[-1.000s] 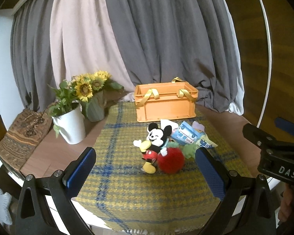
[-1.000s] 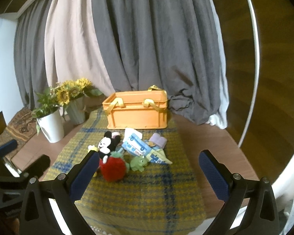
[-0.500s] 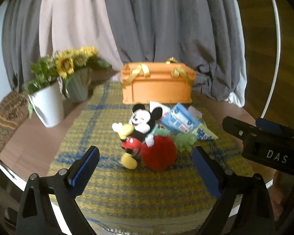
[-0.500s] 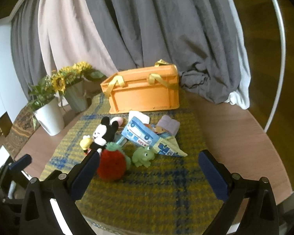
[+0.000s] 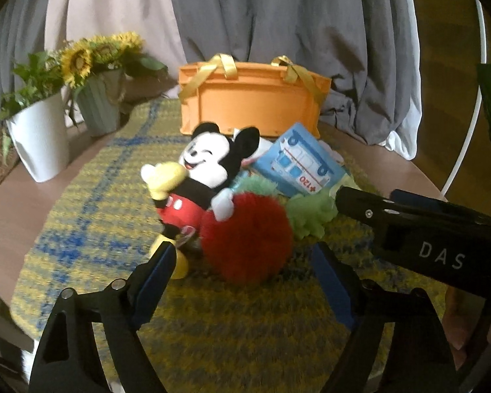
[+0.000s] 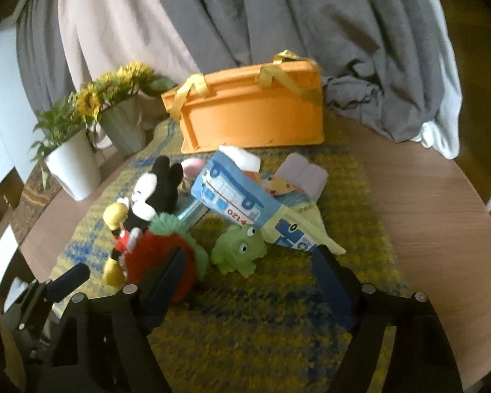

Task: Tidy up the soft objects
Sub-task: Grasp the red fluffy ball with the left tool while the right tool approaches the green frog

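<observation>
Left wrist view: grey and beige curtains (image 5: pixel 278 26) fill the background behind a round wooden table (image 5: pixel 26 193), most of it covered by a yellow-and-blue plaid mat (image 5: pixel 91 203). Orange crate (image 5: pixel 252 104) with yellow ribbon handles sits at the mat's far edge. White pot with greenery (image 5: pixel 39 140) and grey-green pot of sunflowers (image 5: pixel 101 104) stand side by side off the mat's far left corner. Soft toys are heaped mid-mat, in front of the crate: Mickey Mouse plush (image 5: pixel 199 177) lying tilted against a fuzzy red strawberry plush (image 5: pixel 245 239); blue soft book with a train print (image 5: pixel 301 163) propped behind them; green frog toy (image 6: pixel 239 252) just right of the strawberry, touching it. Right wrist view shows a yellow-green cloth piece (image 6: pixel 294 232) under the book and a lilac item (image 6: pixel 304 173) further back. Left gripper (image 5: pixel 242 275) fingers are spread wide, low over the mat, bracketing the strawberry without contact. Right gripper (image 6: pixel 248 278) fingers are likewise wide apart, holding nothing, the frog between and beyond them.
</observation>
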